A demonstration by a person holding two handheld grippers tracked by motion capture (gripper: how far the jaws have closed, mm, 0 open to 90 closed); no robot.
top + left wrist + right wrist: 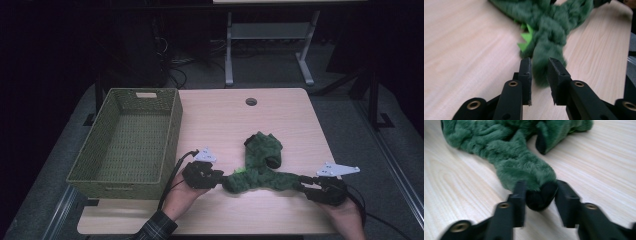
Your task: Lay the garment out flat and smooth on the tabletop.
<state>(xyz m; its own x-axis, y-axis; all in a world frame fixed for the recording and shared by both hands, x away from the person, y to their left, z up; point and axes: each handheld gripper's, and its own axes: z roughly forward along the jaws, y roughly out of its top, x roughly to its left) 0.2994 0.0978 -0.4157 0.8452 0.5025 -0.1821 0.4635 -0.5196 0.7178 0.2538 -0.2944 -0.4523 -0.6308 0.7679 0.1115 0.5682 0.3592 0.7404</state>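
Observation:
A green plush toy (260,165) lies stretched across the front of the wooden table (220,117), with one limb out to each side. At its left limb is my left gripper (220,179). In the left gripper view the furry limb tip (541,72) lies between the parted jaws of my left gripper (539,66), and bright green spikes (526,40) show behind. My right gripper (306,186) is at the right limb. In the right gripper view a black-tipped limb end (540,197) sits loosely between the jaws of my right gripper (539,188), which stand apart.
A green woven basket (172,135) with nothing in it stands along the table's left side. A round cable hole (251,102) is near the far edge. Behind the table is a dark floor with a grey desk frame (229,50).

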